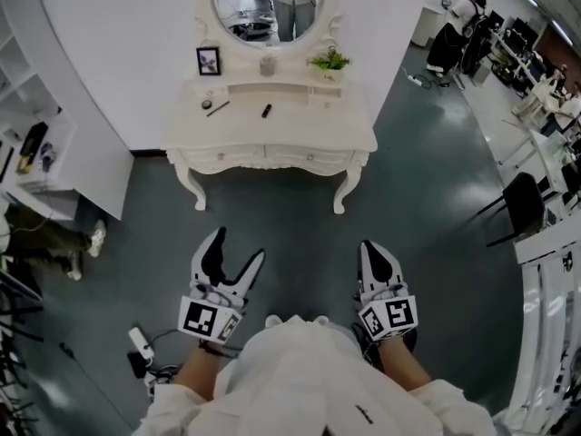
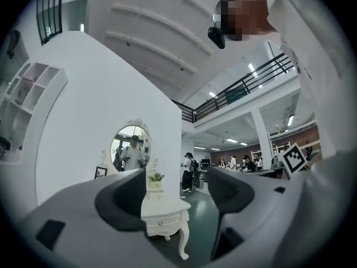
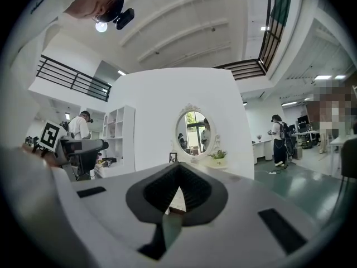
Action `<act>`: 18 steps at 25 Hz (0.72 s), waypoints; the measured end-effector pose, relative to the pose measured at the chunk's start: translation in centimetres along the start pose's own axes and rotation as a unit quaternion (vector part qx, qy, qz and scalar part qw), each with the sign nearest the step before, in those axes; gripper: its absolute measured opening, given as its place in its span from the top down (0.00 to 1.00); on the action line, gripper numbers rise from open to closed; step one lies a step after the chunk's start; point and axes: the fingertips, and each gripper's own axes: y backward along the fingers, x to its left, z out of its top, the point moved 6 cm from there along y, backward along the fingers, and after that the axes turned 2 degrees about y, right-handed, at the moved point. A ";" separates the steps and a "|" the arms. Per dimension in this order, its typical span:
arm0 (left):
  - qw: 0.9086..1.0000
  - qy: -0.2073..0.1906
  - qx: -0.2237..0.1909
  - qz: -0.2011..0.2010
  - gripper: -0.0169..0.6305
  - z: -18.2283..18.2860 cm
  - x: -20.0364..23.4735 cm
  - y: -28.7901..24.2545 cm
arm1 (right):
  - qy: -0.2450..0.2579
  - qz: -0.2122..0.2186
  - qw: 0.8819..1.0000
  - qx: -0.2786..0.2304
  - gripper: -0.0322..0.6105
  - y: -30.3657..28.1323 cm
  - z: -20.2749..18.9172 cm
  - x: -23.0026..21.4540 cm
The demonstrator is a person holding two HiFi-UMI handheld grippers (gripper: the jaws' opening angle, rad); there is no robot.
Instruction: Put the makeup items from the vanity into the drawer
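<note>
A white vanity [image 1: 269,131] with an oval mirror [image 1: 269,5] stands against the wall ahead, its front drawers [image 1: 267,158] closed. On its top lie a small round black item [image 1: 207,105], a thin dark stick [image 1: 219,109] and a short black tube [image 1: 266,111]. Both grippers hang over the floor well short of the vanity. My left gripper [image 1: 238,247] is open and empty; the vanity [image 2: 163,215] shows between its jaws [image 2: 174,197]. My right gripper [image 1: 375,251] is shut with nothing in it, and its fingertips meet [image 3: 177,169].
On the vanity's back shelf are a framed picture [image 1: 208,61], a small jar [image 1: 267,65] and a potted plant [image 1: 329,61]. A white shelf unit [image 1: 41,157] stands at the left, with a person's shoe [image 1: 95,238] near it. A black chair [image 1: 525,203] and desks are at the right. Cables [image 1: 141,348] lie by my left foot.
</note>
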 end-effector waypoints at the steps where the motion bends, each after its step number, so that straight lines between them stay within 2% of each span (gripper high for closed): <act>1: 1.000 0.003 -0.002 0.002 0.45 0.0 0.5 0.3 | 0.001 0.001 1.000 0.001 0.93 -0.3 -0.1 0.5; 10: 0.999 0.032 -0.002 0.028 0.39 -1.0 3.9 1.5 | 0.010 0.013 1.000 0.020 0.93 -2.4 -0.7 2.7; 18: 0.998 0.037 -0.007 0.049 0.39 -1.9 5.9 -1.7 | 0.006 0.048 0.999 0.014 0.93 -7.8 -1.0 1.9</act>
